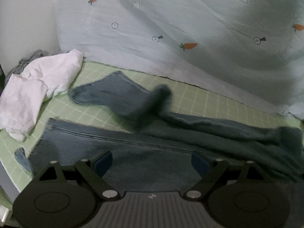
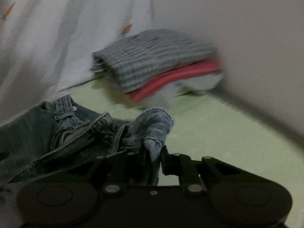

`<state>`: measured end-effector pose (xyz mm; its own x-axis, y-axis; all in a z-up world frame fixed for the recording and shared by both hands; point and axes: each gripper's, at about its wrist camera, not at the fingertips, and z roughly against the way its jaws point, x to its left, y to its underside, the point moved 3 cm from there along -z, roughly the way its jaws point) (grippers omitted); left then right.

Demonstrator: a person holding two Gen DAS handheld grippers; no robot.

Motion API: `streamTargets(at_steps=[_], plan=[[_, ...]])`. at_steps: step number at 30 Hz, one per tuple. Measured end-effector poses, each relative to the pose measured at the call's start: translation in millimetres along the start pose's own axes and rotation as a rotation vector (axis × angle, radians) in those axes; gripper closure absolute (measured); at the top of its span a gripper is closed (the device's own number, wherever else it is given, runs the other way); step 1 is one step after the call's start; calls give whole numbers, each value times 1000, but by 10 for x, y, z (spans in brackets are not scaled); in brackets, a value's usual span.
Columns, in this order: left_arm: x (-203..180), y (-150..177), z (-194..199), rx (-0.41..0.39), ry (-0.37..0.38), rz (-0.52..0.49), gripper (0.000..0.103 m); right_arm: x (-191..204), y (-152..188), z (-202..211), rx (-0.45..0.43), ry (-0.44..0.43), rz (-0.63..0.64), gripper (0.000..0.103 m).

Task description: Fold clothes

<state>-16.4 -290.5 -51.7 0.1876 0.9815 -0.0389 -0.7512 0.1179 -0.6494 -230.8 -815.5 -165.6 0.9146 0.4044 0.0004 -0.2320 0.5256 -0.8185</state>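
- Far out to the left of my left gripper point(image 1: 150, 164), a crumpled white garment point(image 1: 38, 93) lies on the green checked sheet point(image 1: 199, 98), with a bit of grey cloth point(image 1: 28, 58) bunched behind it against the wall.
- My left gripper is released: its blue pads point(image 1: 103, 163) stand wide apart with nothing pinched between them.
- The jeans point(image 1: 144, 163) spread flat directly under and ahead of those splayed fingers. One leg runs off to the left in front of them, its frayed hem toward the white garment.
- Beyond my left fingertips a second stretch of denim lifts off the sheet, smeared by blur, and a dark length of the jeans trails away to the right.
- Behind all this, past the far edge of the green sheet, hangs a pale blue cloth printed with carrots point(image 1: 171, 19).
- My right gripper point(image 2: 154, 158) is clenched on the jeans point(image 2: 79, 133): a pale, frayed corner of denim rises from between the nearly closed fingers, pinched there.
- To the left of my right fingers the waistband lies rumpled, belt loops showing, the rest of the denim sloping away dark.
- Ahead of my right fingers and slightly to the right, well apart, sits a blurred stack of folded clothes point(image 2: 155, 62): grey striped on top, red under it, something pale at the bottom.
- To the right of my right fingers the green sheet is bare up to the plain wall point(image 2: 247, 28).
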Motion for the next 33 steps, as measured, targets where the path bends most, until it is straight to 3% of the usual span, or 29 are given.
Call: streamTargets(at_steps=[4,8,11,15,18,19,26,33], plan=[[171,60,-6,5,-35,-2,13,-401,94,121,16,158,42,89],[452,129,-20,21,-71,28,13,-696,212,195,88,239,38,87],[640,170,-21,33,-79,53,13,-639,223,301,92,261,70,75],[836,147,-21,37,-70,94,13,-377,142,545,34,265,100,39],[945,31,-55,33,-49,119,13,-71,70,733,-19,246,124,27],[969,-17,-63,25,-45,116,13,51,54,784,-32,221,128,22],[1203,-254,-172,-13,-27,87,13,1045,174,925,-36,26,159,14],[1443,-622,-581,-3,4,50,13,2204,381,971,57,-322,70,14]])
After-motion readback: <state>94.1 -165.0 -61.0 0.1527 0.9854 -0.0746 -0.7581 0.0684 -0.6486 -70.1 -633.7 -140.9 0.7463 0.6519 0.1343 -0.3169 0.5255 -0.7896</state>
